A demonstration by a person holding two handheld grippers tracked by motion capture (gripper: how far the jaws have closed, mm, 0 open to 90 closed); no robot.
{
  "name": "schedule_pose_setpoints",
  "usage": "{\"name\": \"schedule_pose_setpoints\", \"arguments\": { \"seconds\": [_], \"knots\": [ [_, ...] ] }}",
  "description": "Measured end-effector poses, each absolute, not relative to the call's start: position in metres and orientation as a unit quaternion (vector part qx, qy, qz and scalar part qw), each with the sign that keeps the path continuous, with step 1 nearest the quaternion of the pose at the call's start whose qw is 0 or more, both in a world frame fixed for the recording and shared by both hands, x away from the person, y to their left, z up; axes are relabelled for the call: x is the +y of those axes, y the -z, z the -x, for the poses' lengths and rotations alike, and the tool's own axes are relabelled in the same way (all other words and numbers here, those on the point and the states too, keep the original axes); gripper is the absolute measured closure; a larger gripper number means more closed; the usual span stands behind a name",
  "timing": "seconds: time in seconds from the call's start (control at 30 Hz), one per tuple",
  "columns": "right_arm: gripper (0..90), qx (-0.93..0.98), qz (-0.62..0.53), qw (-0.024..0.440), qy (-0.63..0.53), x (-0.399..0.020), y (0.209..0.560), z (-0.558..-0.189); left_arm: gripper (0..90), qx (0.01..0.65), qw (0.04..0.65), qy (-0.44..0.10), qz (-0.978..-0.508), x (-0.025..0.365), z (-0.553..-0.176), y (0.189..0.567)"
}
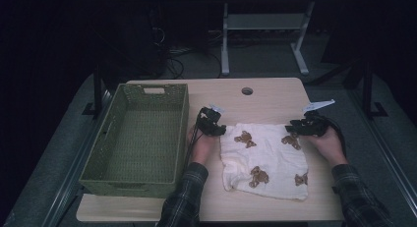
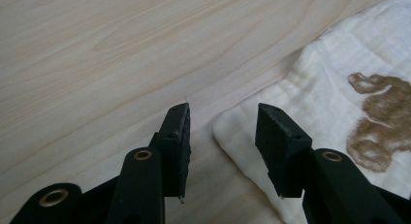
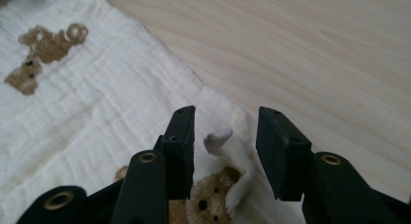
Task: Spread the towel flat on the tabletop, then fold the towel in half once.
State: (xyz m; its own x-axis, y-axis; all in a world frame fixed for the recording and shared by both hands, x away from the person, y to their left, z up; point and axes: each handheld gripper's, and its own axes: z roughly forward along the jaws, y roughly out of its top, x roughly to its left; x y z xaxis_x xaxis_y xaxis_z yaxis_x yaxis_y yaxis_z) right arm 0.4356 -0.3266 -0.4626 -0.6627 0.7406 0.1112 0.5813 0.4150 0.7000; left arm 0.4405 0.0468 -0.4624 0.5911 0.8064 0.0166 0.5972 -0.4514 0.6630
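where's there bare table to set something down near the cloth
Bare wood lies beyond the cloth, up to the round hole, and along the near edge. It is crowded between the green basket and the cloth, where the left gripper sits.

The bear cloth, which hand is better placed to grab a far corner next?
Probably the right gripper: a curled-up corner of the cloth stands between its open fingers. The left gripper straddles a corner lying flat on the table.

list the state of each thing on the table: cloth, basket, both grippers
cloth: spread flat, far right corner curled up
basket: upright, empty
left gripper: open over the cloth's far left corner, not gripping
right gripper: open around the curled corner, not gripping
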Motion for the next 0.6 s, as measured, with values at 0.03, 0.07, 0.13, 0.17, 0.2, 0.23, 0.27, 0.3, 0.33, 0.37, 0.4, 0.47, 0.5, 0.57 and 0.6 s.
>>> {"name": "schedule_pose_setpoints", "arguments": {
  "seconds": [0.03, 0.07, 0.13, 0.17, 0.2, 0.23, 0.27, 0.3, 0.33, 0.37, 0.4, 0.47, 0.5, 0.57, 0.6],
  "knots": [
    [61.8, 0.839, -0.396, 0.112, -0.357, -0.3251, 0.4639, -0.436, 56.0, 0.421, 0.312, -0.166, -0.836, 0.0464, -0.441, 0.4637],
    [63.2, 0.84, -0.399, 0.116, -0.349, -0.3244, 0.4649, -0.436, 56.5, 0.422, 0.31, -0.165, -0.836, 0.0463, -0.4413, 0.4647],
    [68.8, 0.841, -0.401, 0.113, -0.344, -0.3255, 0.4671, -0.4373, 57.4, 0.424, 0.314, -0.161, -0.834, 0.0473, -0.4421, 0.4655],
    [72.2, 0.841, -0.403, 0.115, -0.342, -0.3266, 0.468, -0.4378, 58.3, 0.423, 0.314, -0.163, -0.834, 0.0474, -0.4423, 0.4654],
    [76.0, 0.84, -0.403, 0.117, -0.343, -0.3278, 0.4687, -0.4383, 60.1, 0.422, 0.315, -0.164, -0.834, 0.0474, -0.4425, 0.4654],
    [77.9, 0.839, -0.405, 0.116, -0.344, -0.3282, 0.4686, -0.4382, 61.3, 0.422, 0.315, -0.163, -0.834, 0.0477, -0.4427, 0.4654],
    [80.1, 0.838, -0.407, 0.115, -0.345, -0.3286, 0.4685, -0.4382, 63.0, 0.424, 0.316, -0.162, -0.833, 0.0482, -0.4431, 0.4656],
    [81.8, 0.838, -0.408, 0.115, -0.345, -0.329, 0.4685, -0.4384, 65.0, 0.423, 0.319, -0.16, -0.833, 0.0487, -0.4437, 0.4658],
    [83.0, 0.837, -0.408, 0.115, -0.345, -0.3291, 0.4685, -0.4386, 67.1, 0.423, 0.32, -0.16, -0.832, 0.0486, -0.4439, 0.466],
    [83.6, 0.837, -0.408, 0.115, -0.346, -0.3291, 0.4686, -0.4387, 68.3, 0.423, 0.32, -0.16, -0.832, 0.0485, -0.444, 0.466],
    [84.4, 0.837, -0.409, 0.115, -0.346, -0.3292, 0.4684, -0.4387, 70.4, 0.423, 0.322, -0.158, -0.832, 0.0483, -0.4444, 0.466],
    [85.0, 0.834, -0.41, 0.115, -0.349, -0.3299, 0.4687, -0.4394, 77.6, 0.423, 0.323, -0.154, -0.832, 0.0476, -0.4456, 0.4658],
    [85.3, 0.834, -0.41, 0.117, -0.351, -0.331, 0.4689, -0.4403, 81.6, 0.424, 0.322, -0.153, -0.833, 0.0471, -0.4463, 0.4655],
    [85.8, 0.831, -0.412, 0.118, -0.354, -0.3329, 0.4688, -0.4416, 85.1, 0.427, 0.321, -0.155, -0.831, 0.0466, -0.4476, 0.4647],
    [86.0, 0.828, -0.416, 0.118, -0.356, -0.3341, 0.4681, -0.442, 85.8, 0.428, 0.322, -0.158, -0.83, 0.0464, -0.4481, 0.4641]
  ]
}}
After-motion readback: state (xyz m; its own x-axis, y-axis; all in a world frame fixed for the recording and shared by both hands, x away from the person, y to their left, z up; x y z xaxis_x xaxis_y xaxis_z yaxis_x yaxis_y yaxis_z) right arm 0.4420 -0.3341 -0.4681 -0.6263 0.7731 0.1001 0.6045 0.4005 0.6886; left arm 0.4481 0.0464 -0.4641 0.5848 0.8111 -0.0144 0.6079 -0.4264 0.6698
